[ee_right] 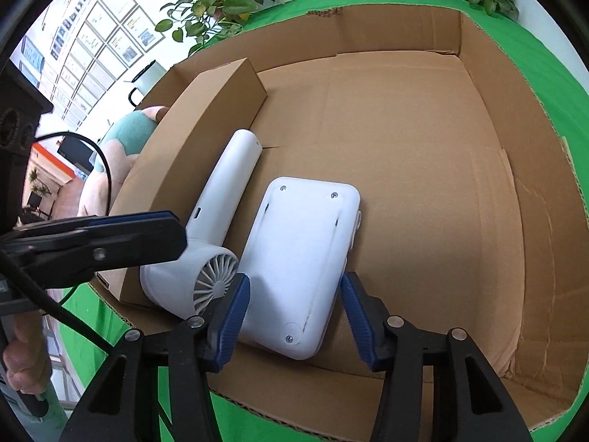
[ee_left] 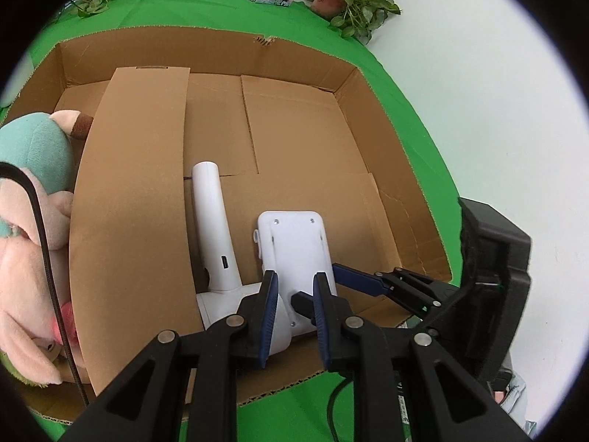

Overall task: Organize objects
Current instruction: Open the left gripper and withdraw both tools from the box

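The right claw (ee_right: 294, 313) is spread, blue pads flanking the white flat device's (ee_right: 302, 258) near end inside the cardboard box (ee_right: 423, 147). At its nine o'clock lies the white hair dryer (ee_right: 217, 228). The left claw (ee_left: 294, 302) is spread over both, gripping nothing. A plush toy (ee_left: 33, 228) sits at nine o'clock, outside the inner carton (ee_left: 132, 221).

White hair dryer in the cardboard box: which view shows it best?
Right wrist view: the white hair dryer shows whole, handle and rear fan grille. Left wrist view shows only its handle; the left hand-held gripper hides the body.
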